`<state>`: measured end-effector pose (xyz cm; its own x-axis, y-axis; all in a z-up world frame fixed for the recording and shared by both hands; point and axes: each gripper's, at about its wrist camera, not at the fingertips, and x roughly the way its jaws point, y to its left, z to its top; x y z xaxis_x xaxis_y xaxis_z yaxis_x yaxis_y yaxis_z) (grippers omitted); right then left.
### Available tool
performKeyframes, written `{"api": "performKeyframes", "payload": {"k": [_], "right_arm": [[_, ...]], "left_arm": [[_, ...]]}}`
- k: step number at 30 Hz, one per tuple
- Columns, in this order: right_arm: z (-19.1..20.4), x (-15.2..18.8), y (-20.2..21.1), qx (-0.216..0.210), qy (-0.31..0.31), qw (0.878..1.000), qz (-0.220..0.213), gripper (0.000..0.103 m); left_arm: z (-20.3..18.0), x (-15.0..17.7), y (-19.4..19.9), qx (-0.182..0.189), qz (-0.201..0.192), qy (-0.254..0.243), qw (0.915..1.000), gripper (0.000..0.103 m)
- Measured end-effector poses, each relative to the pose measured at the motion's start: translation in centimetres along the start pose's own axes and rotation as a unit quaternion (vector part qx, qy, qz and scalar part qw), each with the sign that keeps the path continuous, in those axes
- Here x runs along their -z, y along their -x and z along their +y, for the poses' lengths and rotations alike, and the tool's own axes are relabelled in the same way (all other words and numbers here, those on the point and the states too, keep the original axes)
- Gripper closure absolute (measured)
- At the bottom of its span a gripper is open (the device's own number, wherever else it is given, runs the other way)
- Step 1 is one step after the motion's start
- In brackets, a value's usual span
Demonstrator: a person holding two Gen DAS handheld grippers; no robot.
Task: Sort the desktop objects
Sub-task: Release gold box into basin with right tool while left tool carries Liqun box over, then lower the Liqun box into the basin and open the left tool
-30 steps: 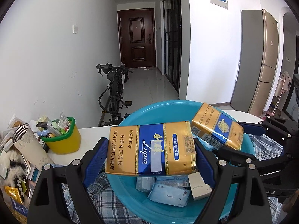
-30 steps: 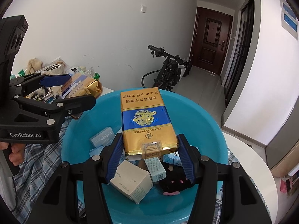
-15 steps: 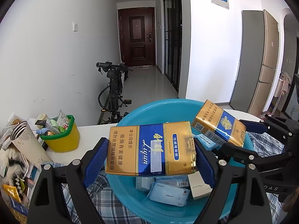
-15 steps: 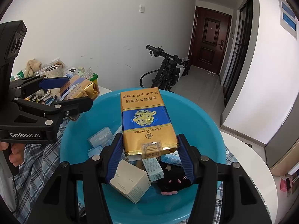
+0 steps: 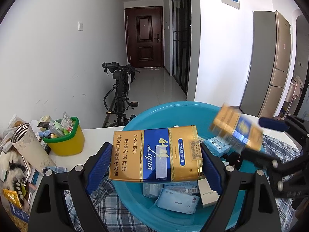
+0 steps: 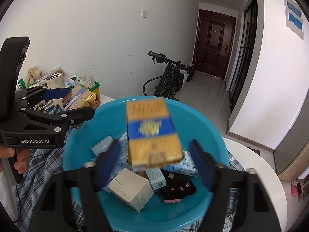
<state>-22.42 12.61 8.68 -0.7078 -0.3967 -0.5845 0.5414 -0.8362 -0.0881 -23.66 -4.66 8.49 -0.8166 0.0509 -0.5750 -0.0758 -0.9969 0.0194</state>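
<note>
My left gripper [image 5: 154,164] is shut on a gold and blue cigarette carton [image 5: 154,154] and holds it over the near rim of the blue basin [image 5: 164,110]. My right gripper [image 6: 154,160] has its jaws spread wide. A second gold and blue carton [image 6: 152,133] is blurred between them, loose in the air above the basin [image 6: 208,123]. It also shows blurred in the left wrist view [image 5: 237,129]. The left gripper [image 6: 63,104] with its carton [image 6: 81,100] shows in the right wrist view. Small boxes [image 6: 131,189] and a black plush toy [image 6: 177,189] lie in the basin.
A yellow and green tub [image 5: 65,139] full of small items and a metal cup [image 5: 27,145] stand at the left on the white table [image 5: 96,135]. A plaid cloth [image 5: 56,174] lies under the basin. A bicycle [image 5: 119,94] stands by the wall.
My right gripper has opened and its carton has come free, dropping blurred toward the basin. My left gripper still holds its carton in the same place.
</note>
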Motion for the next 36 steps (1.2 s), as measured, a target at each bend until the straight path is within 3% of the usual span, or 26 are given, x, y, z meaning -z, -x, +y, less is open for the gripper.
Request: {"api": "performKeyframes", "payload": {"k": [4, 13, 36], "right_arm": [[0.7, -0.2, 0.5, 0.026, 0.018, 0.999, -0.012, 0.0], [0.3, -0.4, 0.6, 0.036, 0.015, 0.999, -0.007, 0.0], [0.5, -0.1, 0.4, 0.029, 0.011, 0.999, 0.016, 0.0]], "left_arm": [[-0.4, 0.0, -0.1, 0.001, 0.001, -0.005, 1.0, 0.014], [-1.2, 0.0, -0.2, 0.0, 0.0, -0.013, 0.9999, 0.014], [-0.9, -0.3, 0.8, 0.005, -0.012, -0.01, 0.9999, 0.014]]}}
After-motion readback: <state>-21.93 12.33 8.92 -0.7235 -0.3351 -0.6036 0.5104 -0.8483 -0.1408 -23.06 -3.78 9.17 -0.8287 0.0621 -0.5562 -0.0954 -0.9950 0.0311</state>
